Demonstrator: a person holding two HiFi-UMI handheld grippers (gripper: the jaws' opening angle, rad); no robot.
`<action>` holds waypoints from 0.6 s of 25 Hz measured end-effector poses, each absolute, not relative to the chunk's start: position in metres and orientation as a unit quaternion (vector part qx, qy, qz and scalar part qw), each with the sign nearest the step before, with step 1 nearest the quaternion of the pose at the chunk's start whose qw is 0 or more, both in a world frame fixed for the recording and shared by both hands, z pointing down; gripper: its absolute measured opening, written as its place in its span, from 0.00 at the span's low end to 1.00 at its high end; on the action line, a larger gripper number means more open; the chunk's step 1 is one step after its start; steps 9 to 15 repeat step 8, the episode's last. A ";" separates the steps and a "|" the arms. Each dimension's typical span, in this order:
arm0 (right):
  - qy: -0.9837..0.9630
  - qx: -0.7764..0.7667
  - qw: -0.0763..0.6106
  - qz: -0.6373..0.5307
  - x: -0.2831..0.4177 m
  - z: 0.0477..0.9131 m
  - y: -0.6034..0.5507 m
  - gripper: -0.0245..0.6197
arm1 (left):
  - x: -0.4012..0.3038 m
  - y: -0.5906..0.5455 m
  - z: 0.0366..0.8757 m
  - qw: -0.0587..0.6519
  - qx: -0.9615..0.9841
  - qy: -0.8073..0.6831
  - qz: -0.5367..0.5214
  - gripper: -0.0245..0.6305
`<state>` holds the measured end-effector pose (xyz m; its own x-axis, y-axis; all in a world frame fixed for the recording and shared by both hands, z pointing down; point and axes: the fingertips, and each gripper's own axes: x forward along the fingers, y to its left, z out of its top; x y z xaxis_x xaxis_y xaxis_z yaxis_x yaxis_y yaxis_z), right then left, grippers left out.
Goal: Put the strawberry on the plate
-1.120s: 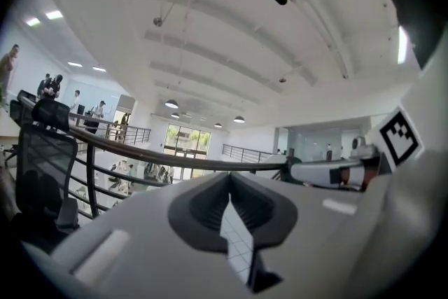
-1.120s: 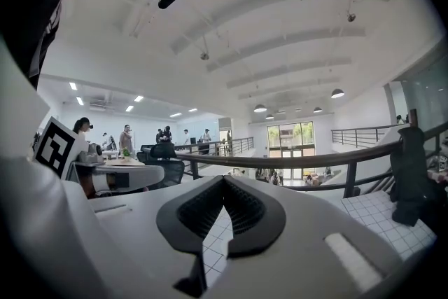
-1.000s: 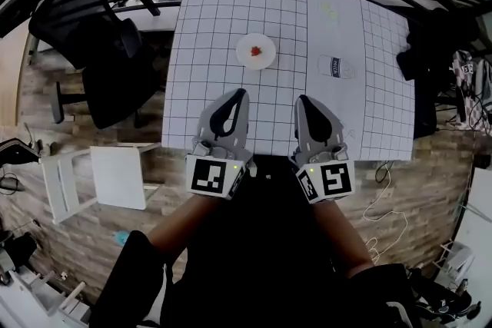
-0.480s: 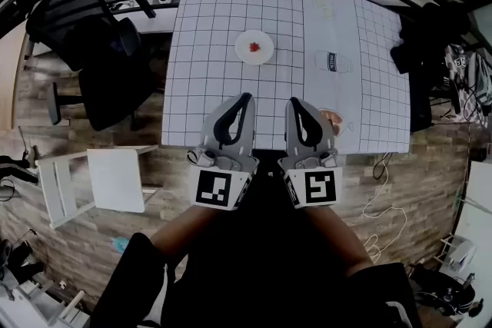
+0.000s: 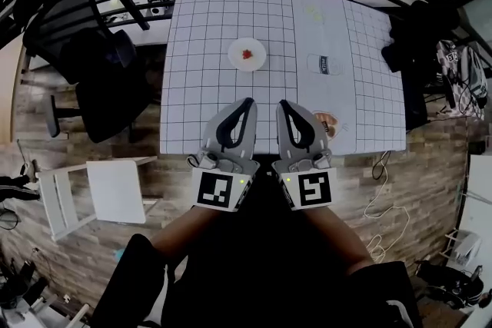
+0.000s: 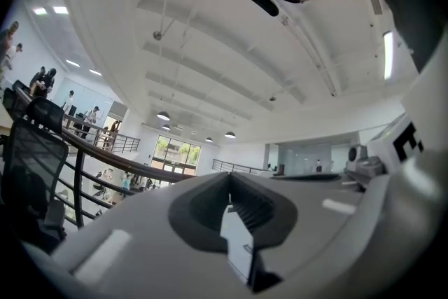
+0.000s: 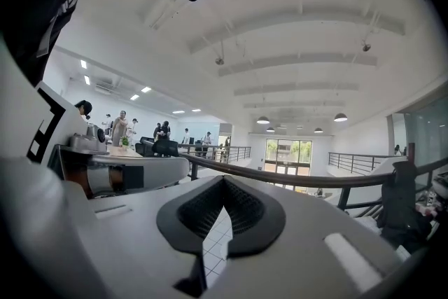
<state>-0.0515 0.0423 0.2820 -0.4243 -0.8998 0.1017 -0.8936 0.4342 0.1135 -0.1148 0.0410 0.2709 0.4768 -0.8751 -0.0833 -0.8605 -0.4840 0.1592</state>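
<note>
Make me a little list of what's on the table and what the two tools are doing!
table: covered with a checked white cloth
plate: white, around the middle of the table
strawberry: red, sitting on the plate
can: lying on its side, right of the plate, not touching it
left tool: shut, holding nothing, over the table's near edge
right tool: shut, holding nothing, beside the left tool

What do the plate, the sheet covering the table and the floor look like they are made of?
The plate is plain white and smooth, so ceramic or plastic; it is too small to tell which. The table sheet is flat, matte white with a printed black grid, probably paper or vinyl. The floor shows brown staggered planks, so wood or wood-look laminate.
</note>
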 end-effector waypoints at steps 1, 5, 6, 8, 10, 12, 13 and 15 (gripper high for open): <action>-0.843 0.532 0.073 -0.025 -0.051 0.280 0.043 0.03 | -0.113 0.041 0.270 0.044 0.860 -0.503 -0.078 0.05; -0.838 0.541 0.065 -0.035 -0.047 0.274 0.042 0.03 | -0.106 0.041 0.266 0.039 0.866 -0.492 -0.077 0.05; -0.837 0.542 0.064 -0.036 -0.047 0.273 0.042 0.03 | -0.106 0.041 0.265 0.034 0.867 -0.491 -0.078 0.05; -0.836 0.544 0.062 -0.038 -0.048 0.272 0.044 0.03 | -0.107 0.041 0.264 0.026 0.868 -0.490 -0.079 0.05; -0.836 0.544 0.062 -0.038 -0.048 0.272 0.044 0.03 | -0.107 0.041 0.264 0.026 0.868 -0.490 -0.079 0.05; -0.836 0.544 0.062 -0.038 -0.048 0.272 0.044 0.03 | -0.107 0.041 0.264 0.026 0.868 -0.490 -0.079 0.05; -0.836 0.544 0.062 -0.038 -0.048 0.272 0.044 0.03 | -0.107 0.041 0.264 0.026 0.868 -0.490 -0.079 0.05; -0.836 0.544 0.062 -0.038 -0.048 0.272 0.044 0.03 | -0.107 0.041 0.264 0.026 0.868 -0.490 -0.079 0.05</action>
